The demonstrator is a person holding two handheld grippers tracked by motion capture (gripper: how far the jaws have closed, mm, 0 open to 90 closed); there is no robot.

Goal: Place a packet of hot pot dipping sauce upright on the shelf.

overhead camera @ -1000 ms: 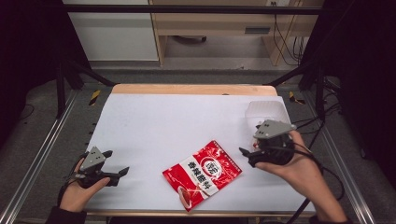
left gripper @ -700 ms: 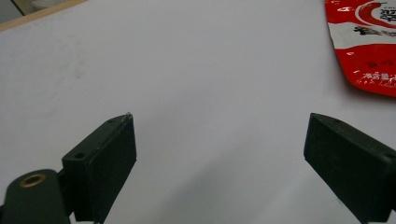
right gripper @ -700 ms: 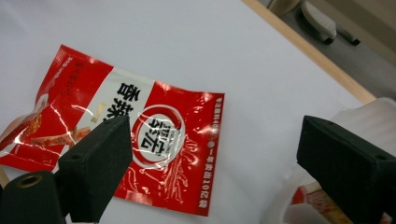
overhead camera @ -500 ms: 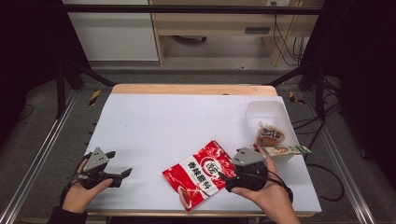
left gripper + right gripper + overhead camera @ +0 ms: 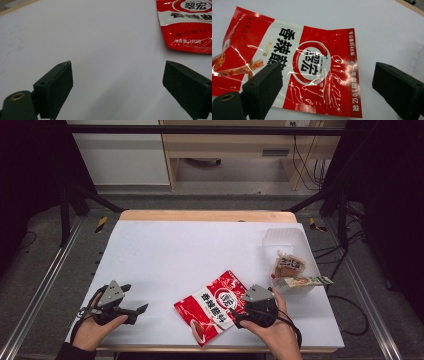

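The red seasoning pouch [image 5: 214,306] lies flat on the white table [image 5: 175,255], near the front edge and a little right of centre, and nothing has hold of it. The right gripper [image 5: 325,87] hovers right over the pouch's near-right end, one jaw above the printed face, the other out over bare table beside the pouch's edge; its jaws have just been opening and stand spread about as wide as they go, pressing on nothing. So the pick-up looks set up but not made: the close and the lift are both still to come. Off to the right, the clear plastic bin [image 5: 280,242] already has two small snack packets [image 5: 296,272] in it, one poking over its rim, so the sorting appears partly done, though from above it is hard to say whether anything lies under them. The left gripper [image 5: 117,82] sits well apart at the front left, jaws wide over empty table, the pouch's corner just ahead of it. What is left, by this reading, is the pouch's trip into the bin.
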